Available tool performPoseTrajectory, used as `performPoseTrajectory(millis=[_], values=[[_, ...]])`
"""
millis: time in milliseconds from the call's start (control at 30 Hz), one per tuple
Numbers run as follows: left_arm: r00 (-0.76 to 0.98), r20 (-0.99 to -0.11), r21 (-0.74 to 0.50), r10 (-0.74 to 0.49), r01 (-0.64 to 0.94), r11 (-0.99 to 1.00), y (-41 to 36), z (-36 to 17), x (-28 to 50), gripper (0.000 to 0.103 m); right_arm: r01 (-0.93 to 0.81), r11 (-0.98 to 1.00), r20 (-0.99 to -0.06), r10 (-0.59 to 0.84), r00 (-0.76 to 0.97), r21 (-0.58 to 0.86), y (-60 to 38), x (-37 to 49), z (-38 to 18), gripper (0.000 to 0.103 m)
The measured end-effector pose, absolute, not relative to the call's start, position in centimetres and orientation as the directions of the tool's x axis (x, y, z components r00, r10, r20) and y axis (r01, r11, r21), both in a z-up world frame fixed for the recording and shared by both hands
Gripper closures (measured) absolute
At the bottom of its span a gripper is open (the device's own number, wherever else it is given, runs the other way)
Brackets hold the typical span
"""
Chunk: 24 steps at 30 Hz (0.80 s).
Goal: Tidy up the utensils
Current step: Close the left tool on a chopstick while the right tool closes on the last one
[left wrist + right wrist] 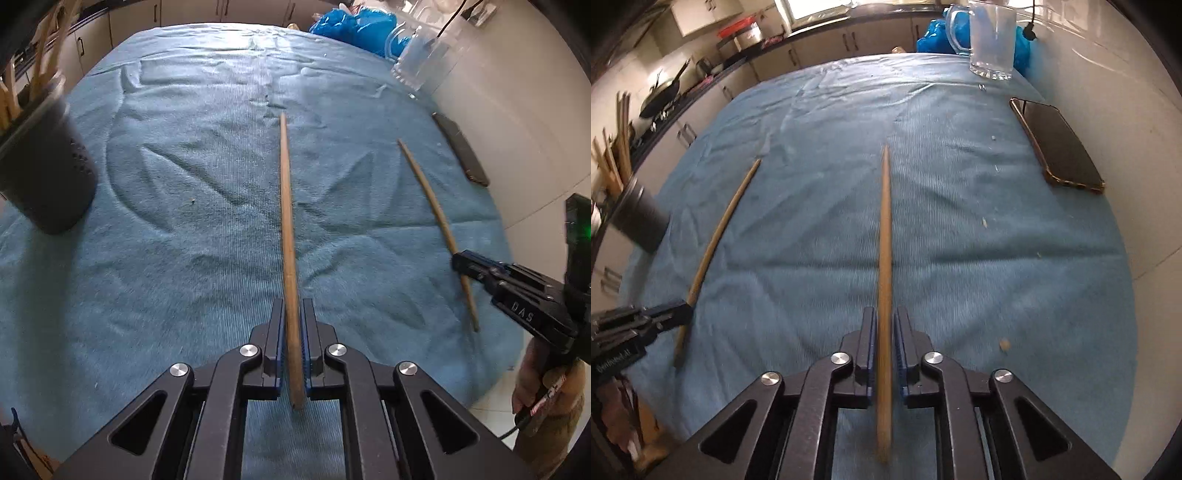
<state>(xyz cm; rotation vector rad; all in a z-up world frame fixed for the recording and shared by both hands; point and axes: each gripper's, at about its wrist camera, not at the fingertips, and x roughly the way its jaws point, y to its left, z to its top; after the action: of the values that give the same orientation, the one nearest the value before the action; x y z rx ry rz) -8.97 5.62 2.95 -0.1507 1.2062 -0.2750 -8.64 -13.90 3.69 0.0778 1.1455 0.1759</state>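
Note:
My left gripper [293, 306] is shut on a wooden chopstick [287, 229] that points forward above the blue cloth [184, 184]. My right gripper [885, 314] is shut on a second wooden chopstick [885, 229], also pointing forward. Each gripper shows in the other's view: the right gripper [458, 264] holds its chopstick [428, 184] at the right, the left gripper [685, 310] holds its chopstick [720, 232] at the left. A black perforated utensil holder [44, 166] with several wooden sticks stands at the left and also shows in the right wrist view [641, 218].
A dark phone [1056, 144] lies at the cloth's right edge by the white wall; it also shows in the left wrist view [461, 147]. A glass pitcher [991, 40] and a blue plastic bag [354, 26] sit at the far end. Kitchen cabinets and pans line the left.

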Motion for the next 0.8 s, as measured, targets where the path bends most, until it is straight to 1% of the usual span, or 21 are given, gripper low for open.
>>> performPoseTrajectory(millis=[33,67,100,167,333,400,433,500,567,600,800], values=[[0.338,-0.893,-0.266,-0.298,0.138,0.954,5.6,3.5,-9.2,0.095,-0.108,0.980,-0.898,0.198,0.394,0.169,-14.0,-8.7,3.9,0.068],[0.354,-0.883,-0.270,-0.308,0.152,0.951,5.6,4.3,-9.4,0.093,-0.114,0.976,-0.891,0.216,0.400,0.185,-14.1,-8.7,4.3,0.057],[0.367,-0.878,-0.267,-0.308,0.160,0.950,5.5,4.7,-9.4,0.090,-0.114,0.976,-0.885,0.215,0.414,0.184,-14.1,-8.8,4.6,0.056],[0.393,-0.874,-0.240,-0.285,0.161,0.957,5.2,5.4,-8.9,0.072,-0.105,0.985,-0.880,0.172,0.443,0.140,-14.1,-8.2,5.4,0.056],[0.417,-0.877,-0.183,-0.241,0.174,0.968,3.3,5.5,-5.4,0.072,-0.104,0.990,-0.894,0.131,0.429,0.095,-13.3,-4.7,5.2,0.057],[0.411,-0.891,-0.139,-0.194,0.160,0.977,2.6,4.6,-3.3,0.072,-0.099,0.993,-0.908,0.103,0.407,0.068,-12.8,-2.9,4.4,0.068],[0.401,-0.898,-0.133,-0.183,0.148,0.980,2.5,4.0,-2.4,0.072,-0.101,0.993,-0.917,0.090,0.390,0.055,-12.6,-2.2,3.9,0.069],[0.362,-0.916,-0.138,-0.174,0.122,0.983,2.5,2.8,-0.9,0.072,-0.098,0.994,-0.927,0.076,0.367,0.043,-12.8,-1.0,3.2,0.069],[0.348,-0.926,-0.119,-0.146,0.098,0.988,2.6,2.3,-0.1,0.079,-0.106,0.994,-0.937,0.071,0.341,0.037,-12.8,-0.1,3.0,0.069],[0.350,-0.927,-0.104,-0.134,0.106,0.989,2.4,2.4,0.2,0.079,-0.107,0.994,-0.940,0.060,0.335,0.025,-12.8,0.2,3.1,0.069],[0.312,-0.941,-0.098,-0.128,0.110,0.989,2.2,2.1,1.7,0.079,-0.149,0.989,-0.962,0.031,0.270,-0.010,-12.2,2.2,3.0,0.069]])
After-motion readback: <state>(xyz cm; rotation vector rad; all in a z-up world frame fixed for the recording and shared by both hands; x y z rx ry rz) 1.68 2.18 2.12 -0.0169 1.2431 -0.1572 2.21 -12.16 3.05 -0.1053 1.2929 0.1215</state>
